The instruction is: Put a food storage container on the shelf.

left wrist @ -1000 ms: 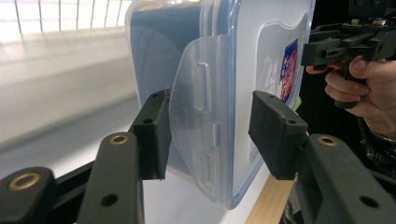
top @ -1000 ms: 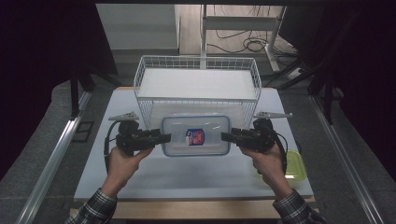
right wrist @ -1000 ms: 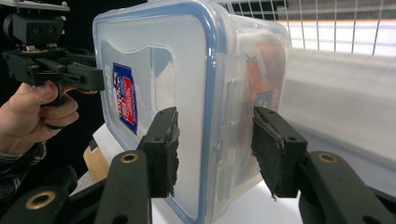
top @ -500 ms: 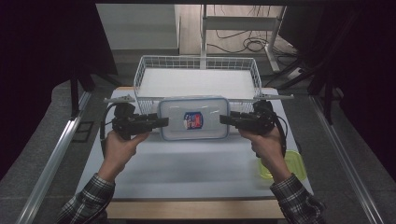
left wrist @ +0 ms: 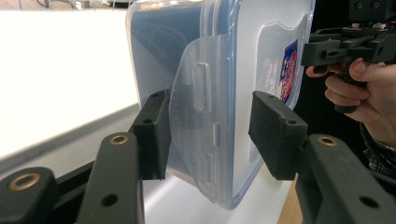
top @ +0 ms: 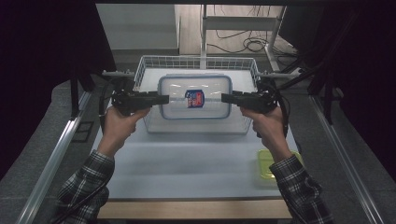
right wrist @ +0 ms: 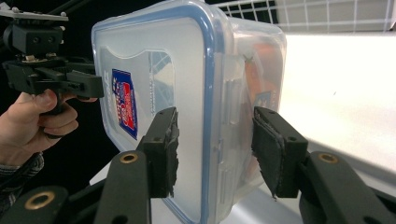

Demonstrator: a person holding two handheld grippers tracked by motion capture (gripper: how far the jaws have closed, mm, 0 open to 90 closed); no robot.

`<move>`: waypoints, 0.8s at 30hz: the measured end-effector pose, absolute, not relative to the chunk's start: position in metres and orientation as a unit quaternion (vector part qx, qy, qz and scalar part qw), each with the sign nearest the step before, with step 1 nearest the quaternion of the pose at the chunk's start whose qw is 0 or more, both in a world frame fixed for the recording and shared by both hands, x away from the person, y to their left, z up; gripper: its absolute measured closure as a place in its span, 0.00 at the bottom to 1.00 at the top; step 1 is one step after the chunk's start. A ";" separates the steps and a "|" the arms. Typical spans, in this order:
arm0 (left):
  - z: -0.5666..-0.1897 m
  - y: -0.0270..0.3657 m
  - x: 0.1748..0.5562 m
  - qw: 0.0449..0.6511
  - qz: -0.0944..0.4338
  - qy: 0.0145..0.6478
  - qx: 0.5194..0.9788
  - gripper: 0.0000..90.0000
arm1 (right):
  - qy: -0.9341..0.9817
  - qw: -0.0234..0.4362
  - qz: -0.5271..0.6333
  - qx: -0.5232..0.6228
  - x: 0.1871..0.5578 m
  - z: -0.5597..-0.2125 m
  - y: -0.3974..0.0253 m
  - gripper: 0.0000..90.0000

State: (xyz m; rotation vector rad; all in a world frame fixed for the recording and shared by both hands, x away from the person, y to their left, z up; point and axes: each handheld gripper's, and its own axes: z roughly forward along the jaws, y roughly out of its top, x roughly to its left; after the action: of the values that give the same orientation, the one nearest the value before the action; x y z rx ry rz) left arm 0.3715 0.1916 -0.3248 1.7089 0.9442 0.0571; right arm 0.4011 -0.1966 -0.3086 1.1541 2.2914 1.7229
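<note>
A clear plastic container (top: 194,96) with a blue-rimmed lid and a red-and-blue label hangs in the air over the white wire basket (top: 196,127). My left gripper (top: 160,99) clamps its left end and my right gripper (top: 228,98) clamps its right end. In the left gripper view the jaws of my left gripper (left wrist: 208,135) straddle the container (left wrist: 219,84) at its side latch flap. In the right gripper view my right gripper (right wrist: 215,144) grips the container (right wrist: 187,88) across lid and base. Something orange shows inside it.
The wire basket stands at the far middle of the white table (top: 187,163). A yellow-green lidded box (top: 265,164) sits near the front right, partly under the right sleeve. Dark floor and metal rails flank the table.
Both grippers have lifted the container off the table and carried it away from the person, from in front of the basket to above it.
</note>
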 end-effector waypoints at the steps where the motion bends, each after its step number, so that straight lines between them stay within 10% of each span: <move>1: -0.323 0.191 0.374 0.560 0.025 0.400 0.725 0.56 | 0.741 0.026 0.557 0.373 0.401 -0.309 -0.197 0.57; 24: -0.310 0.193 0.435 0.567 0.023 0.415 0.711 0.55 | 0.723 0.029 0.564 0.397 0.456 -0.300 -0.193 0.57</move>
State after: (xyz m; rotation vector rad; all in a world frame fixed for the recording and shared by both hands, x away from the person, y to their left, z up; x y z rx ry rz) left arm 0.4346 0.1935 -0.3097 1.6718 0.9765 0.0536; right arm 0.4556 -0.1926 -0.2995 1.2248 2.2302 1.7402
